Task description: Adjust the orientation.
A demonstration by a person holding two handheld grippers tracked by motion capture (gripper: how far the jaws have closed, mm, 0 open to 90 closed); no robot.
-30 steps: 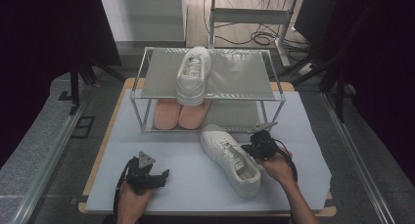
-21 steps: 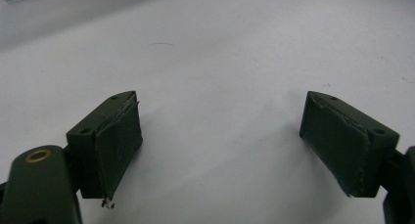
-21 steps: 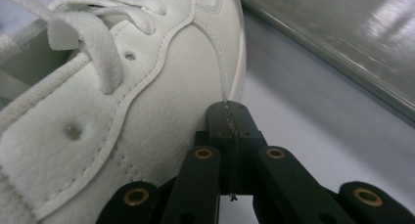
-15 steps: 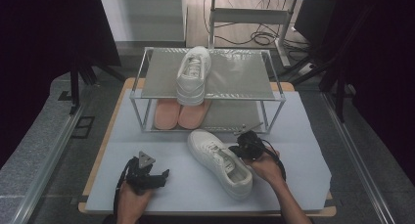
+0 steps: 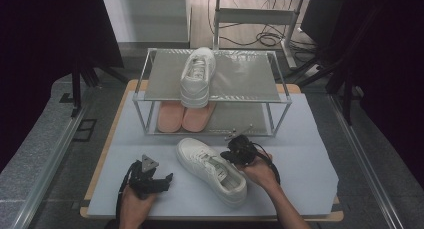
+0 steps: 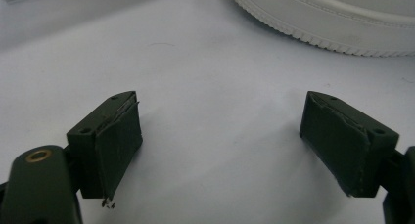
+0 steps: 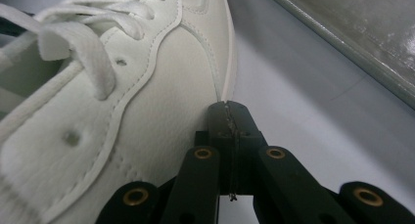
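Right gripper [image 7: 227, 109]: jaws pressed flat together, nothing pinched between them. The closed tip sits against the side of the white sneaker [image 7: 122, 101], low on the upper near the sole edge. My read is that it works as a blunt pusher: a closed tip gives one firm contact point, so the shoe slides across the sheet rather than being lifted.

In the high view the right gripper [image 5: 239, 150] is on the rack side of the sneaker [image 5: 212, 170], about mid-length. The shoe lies flat on its sole on the pale table sheet [image 5: 305, 154], toe toward the rack, heel toward the person, angled across the front of the table. Probably it is being lined up to join its partner.

Left gripper [image 6: 235, 145]: jaws spread wide, empty, bare sheet between them. It rests on the table at front left [image 5: 150, 178], well apart from the shoe; the sole edge [image 6: 313, 23] shows across the top of its view. Looks parked, open and ready to take the shoe.

Two-tier metal shoe rack [image 5: 145, 109] stands behind. The second white sneaker [image 5: 196, 75] sits on the top shelf, heel toward the person. A pair of pink insoles [image 5: 184, 115] lies on the lower shelf just beneath it. The free space beside the shelved sneaker looks like the likely target.
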